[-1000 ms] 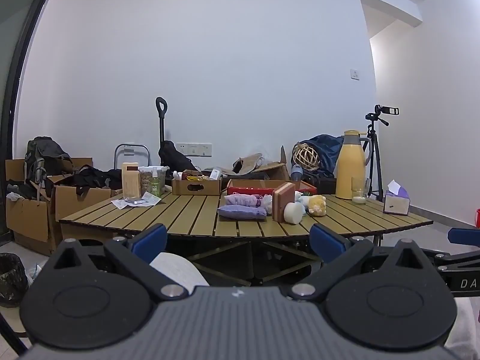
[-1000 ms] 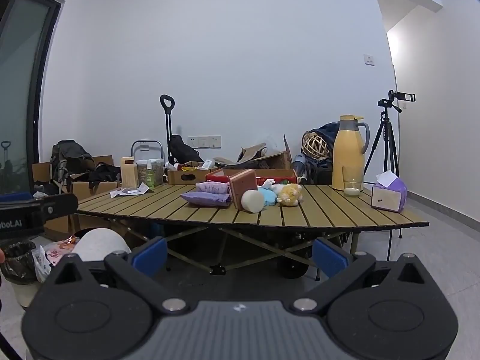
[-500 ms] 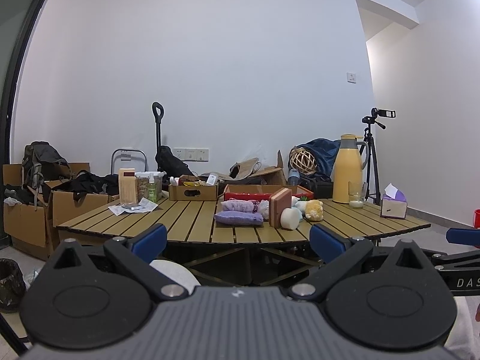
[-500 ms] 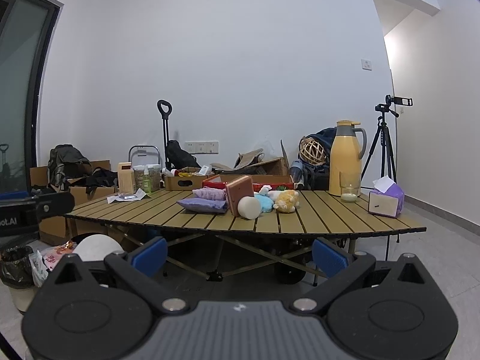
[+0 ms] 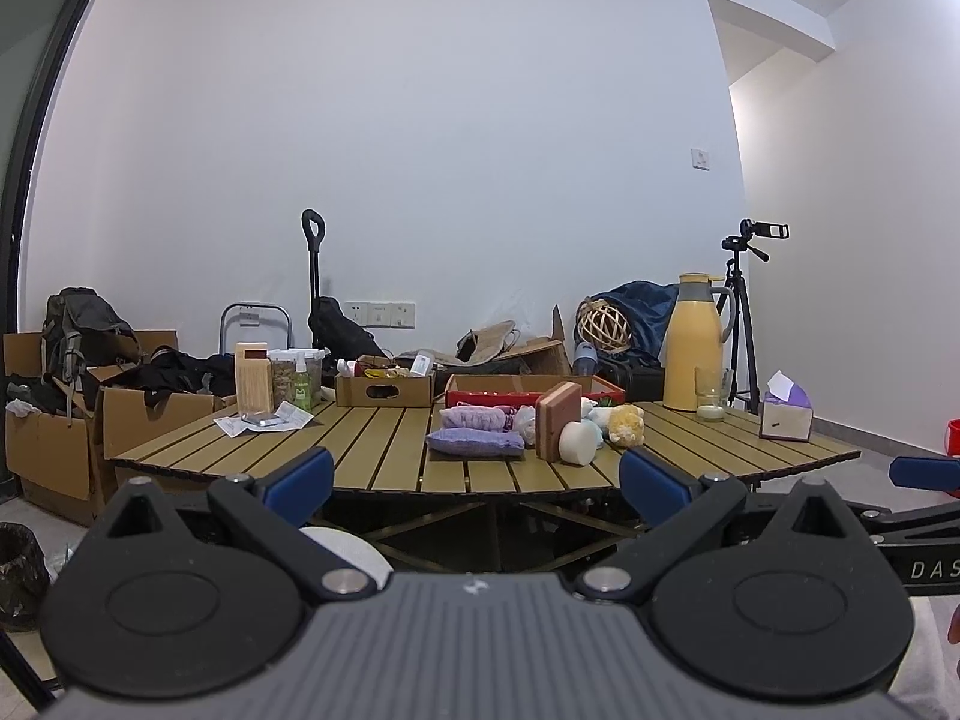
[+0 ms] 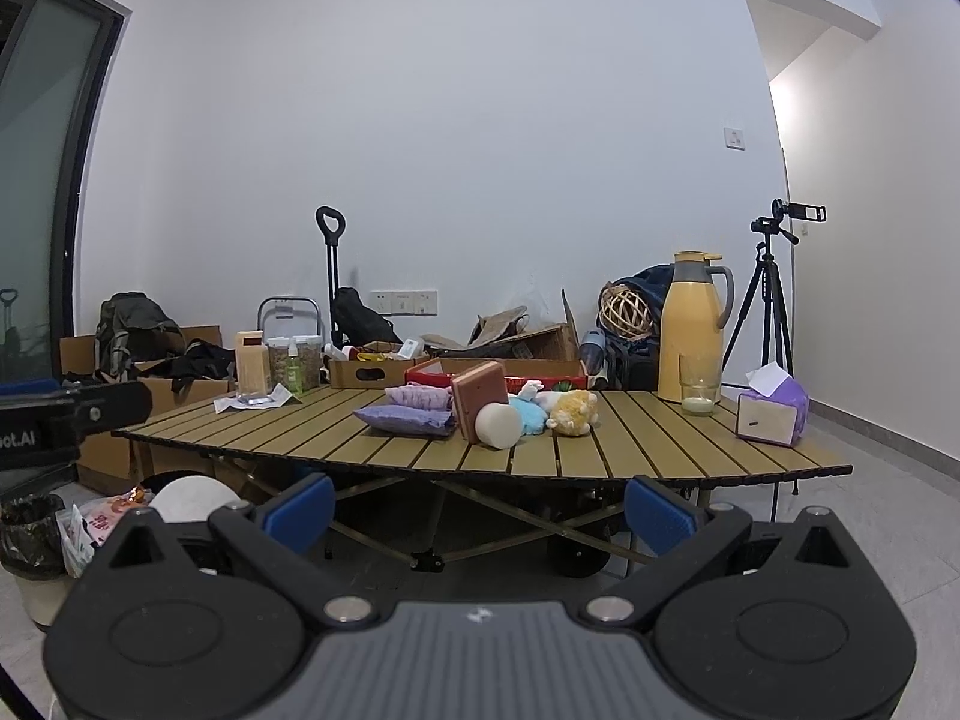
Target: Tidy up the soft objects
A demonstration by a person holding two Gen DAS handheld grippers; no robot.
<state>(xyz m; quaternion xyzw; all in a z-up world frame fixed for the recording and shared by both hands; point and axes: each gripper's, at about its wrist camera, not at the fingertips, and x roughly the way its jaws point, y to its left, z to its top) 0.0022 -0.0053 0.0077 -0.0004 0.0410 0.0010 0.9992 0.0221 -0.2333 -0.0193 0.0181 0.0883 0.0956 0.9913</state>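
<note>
A cluster of soft things lies mid-table on the slatted wooden table (image 5: 372, 450) (image 6: 630, 450): a flat purple cushion (image 5: 475, 443) (image 6: 403, 418), a lilac bundle (image 5: 474, 418) (image 6: 420, 397), a brown sponge block (image 5: 558, 411) (image 6: 478, 387), a white foam cylinder (image 5: 578, 443) (image 6: 498, 425), a blue plush (image 6: 531, 417) and a yellow plush (image 5: 625, 425) (image 6: 575, 412). A red tray (image 5: 516, 397) (image 6: 540, 383) stands just behind them. My left gripper (image 5: 477, 483) and right gripper (image 6: 478, 513) are both open and empty, well short of the table's near edge.
A yellow thermos (image 5: 696, 342) (image 6: 690, 324), a glass (image 6: 699, 393) and a purple tissue box (image 5: 785, 415) (image 6: 771, 414) stand at the right. A wooden block (image 5: 252, 378), jars and a cardboard box (image 5: 384, 389) stand at the back left. Cardboard boxes, bags and a tripod (image 6: 774, 300) surround the table.
Both cameras have tilted up a little, so the table sits lower in each view. Both grippers stay open and empty.
</note>
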